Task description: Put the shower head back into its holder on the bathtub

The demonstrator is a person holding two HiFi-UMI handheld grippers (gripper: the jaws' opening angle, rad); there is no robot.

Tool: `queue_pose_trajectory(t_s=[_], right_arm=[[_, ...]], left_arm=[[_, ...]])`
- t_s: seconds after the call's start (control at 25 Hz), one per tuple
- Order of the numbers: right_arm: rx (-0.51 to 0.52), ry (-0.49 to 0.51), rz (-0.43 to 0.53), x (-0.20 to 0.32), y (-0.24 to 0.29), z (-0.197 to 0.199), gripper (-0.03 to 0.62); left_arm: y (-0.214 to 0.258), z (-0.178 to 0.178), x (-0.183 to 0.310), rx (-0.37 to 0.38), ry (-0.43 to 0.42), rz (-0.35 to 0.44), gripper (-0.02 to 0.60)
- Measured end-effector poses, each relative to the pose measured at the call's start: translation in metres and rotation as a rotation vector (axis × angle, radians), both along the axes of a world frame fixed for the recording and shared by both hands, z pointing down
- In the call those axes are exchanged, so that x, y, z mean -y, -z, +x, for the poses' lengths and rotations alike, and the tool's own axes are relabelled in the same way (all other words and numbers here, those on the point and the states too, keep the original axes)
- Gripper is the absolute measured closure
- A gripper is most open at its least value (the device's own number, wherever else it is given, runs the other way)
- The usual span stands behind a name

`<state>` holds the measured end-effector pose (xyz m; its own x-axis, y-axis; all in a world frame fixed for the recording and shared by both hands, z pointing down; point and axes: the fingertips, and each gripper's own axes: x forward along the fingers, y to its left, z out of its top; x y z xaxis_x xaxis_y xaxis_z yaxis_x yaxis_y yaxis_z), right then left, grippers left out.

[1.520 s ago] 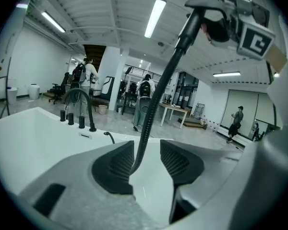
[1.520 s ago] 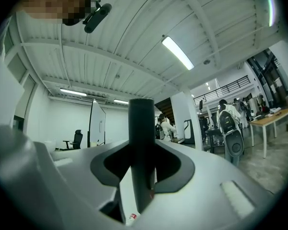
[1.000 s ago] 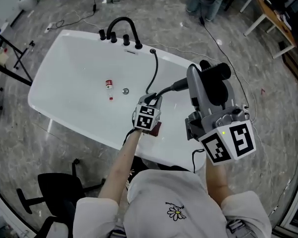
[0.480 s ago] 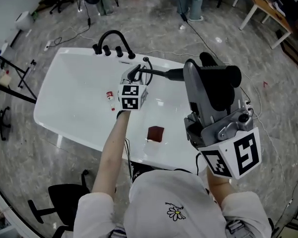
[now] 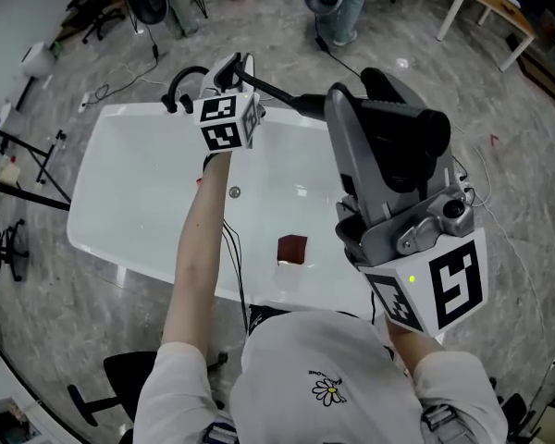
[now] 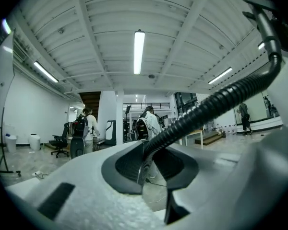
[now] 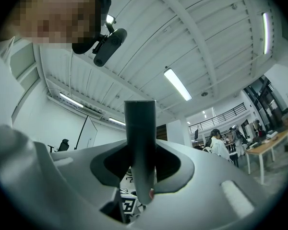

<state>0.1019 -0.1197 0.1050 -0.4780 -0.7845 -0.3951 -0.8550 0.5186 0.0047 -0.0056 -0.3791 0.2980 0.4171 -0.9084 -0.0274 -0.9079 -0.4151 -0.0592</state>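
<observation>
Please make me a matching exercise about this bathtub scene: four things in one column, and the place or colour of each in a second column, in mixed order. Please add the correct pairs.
Things:
1. shower hose
2. shower head handle
3. small square block
4. faucet

Place or colour:
A. arched, standing on the far rim of the bathtub
B. between the jaws of the right gripper
C. dark red
D. between the jaws of the left gripper

Pairs: 1-D; 2-B; 3-C; 4-A
</observation>
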Motion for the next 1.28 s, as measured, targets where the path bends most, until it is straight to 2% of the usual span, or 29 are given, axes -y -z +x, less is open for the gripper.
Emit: queue_pose_trajectory(t_s=[0.24,0.44,0.52,0.72,0.92,1.12,1.2,1.28], right_arm=[[-0.021,-0.008,-0.091,0.036,-0.034,-0.004,0.470],[-0.037,-0.007,-0.148,0.073,-0.058,-0.011,0.470],[-0.042,-0.010,-0.139,0.082,-0.059,-0.012,0.470],[-0.077,-0.037,-0.125,0.108,-0.066,-0.012,0.470],[-0.103,-0.058,-0.166,0.131,-0.086,-0.016,0.470],[-0.116,-0.070,-0.159,0.140,-0.094,-0.021,0.470],[-0.119,-0.084,-0.156,0.147,-0.093,-0.023,0.470],[-0.132,-0.087,-0.155,0.154,-0.094,-0.027,0.470]], left_arm=[[-0.056,0.003,0.021,-0.007,0.007,-0.110,0.518],[-0.101,-0.004,0.041,0.018,0.018,-0.192,0.517],[-0.105,-0.007,0.049,0.007,0.024,-0.190,0.517],[-0.087,-0.005,0.084,-0.051,0.022,-0.126,0.517],[-0.095,0.007,0.121,-0.043,0.005,-0.147,0.517],[-0.062,0.026,0.135,-0.095,-0.072,-0.049,0.517],[-0.066,0.030,0.145,-0.098,-0.077,-0.064,0.517],[-0.082,0.030,0.152,-0.065,-0.071,-0.103,0.517]])
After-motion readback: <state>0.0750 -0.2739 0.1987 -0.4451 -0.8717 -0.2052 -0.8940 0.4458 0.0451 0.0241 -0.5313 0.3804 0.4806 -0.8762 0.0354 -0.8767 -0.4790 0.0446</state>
